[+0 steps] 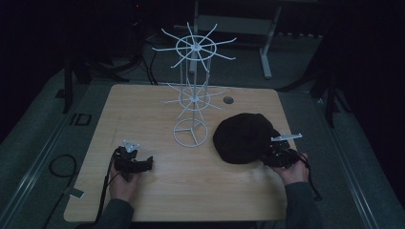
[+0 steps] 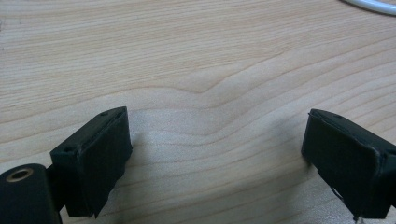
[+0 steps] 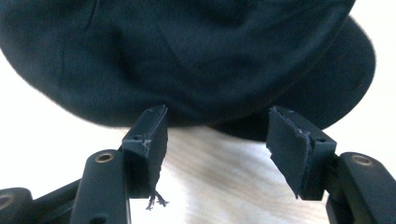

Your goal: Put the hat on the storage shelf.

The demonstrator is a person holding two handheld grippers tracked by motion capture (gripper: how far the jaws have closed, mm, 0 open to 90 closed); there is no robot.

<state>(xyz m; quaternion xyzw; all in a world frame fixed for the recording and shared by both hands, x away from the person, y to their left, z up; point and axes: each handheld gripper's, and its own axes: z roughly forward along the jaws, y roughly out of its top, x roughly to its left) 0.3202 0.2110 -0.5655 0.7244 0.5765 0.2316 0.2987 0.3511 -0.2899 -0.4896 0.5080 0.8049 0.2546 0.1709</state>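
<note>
The right hand-held gripper (image 3: 217, 140) is hovering with jaws apart and nothing between them, just short of the black cap (image 3: 187, 56) lying on the counter (image 1: 157, 191) beside the white wire rack (image 1: 191, 95). Soft and light, the cap is likely sagging when lifted; its stiffer brim looks the best hold. The left hand-held gripper (image 2: 215, 154) is resting wide open.

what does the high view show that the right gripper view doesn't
High view alone: the white wire rack, the left hand-held gripper resting on the table, and both of the person's forearms. Right gripper view alone: the frayed pads of its open jaws, close up at the cap's edge. Both: the black cap and the right hand-held gripper.
</note>
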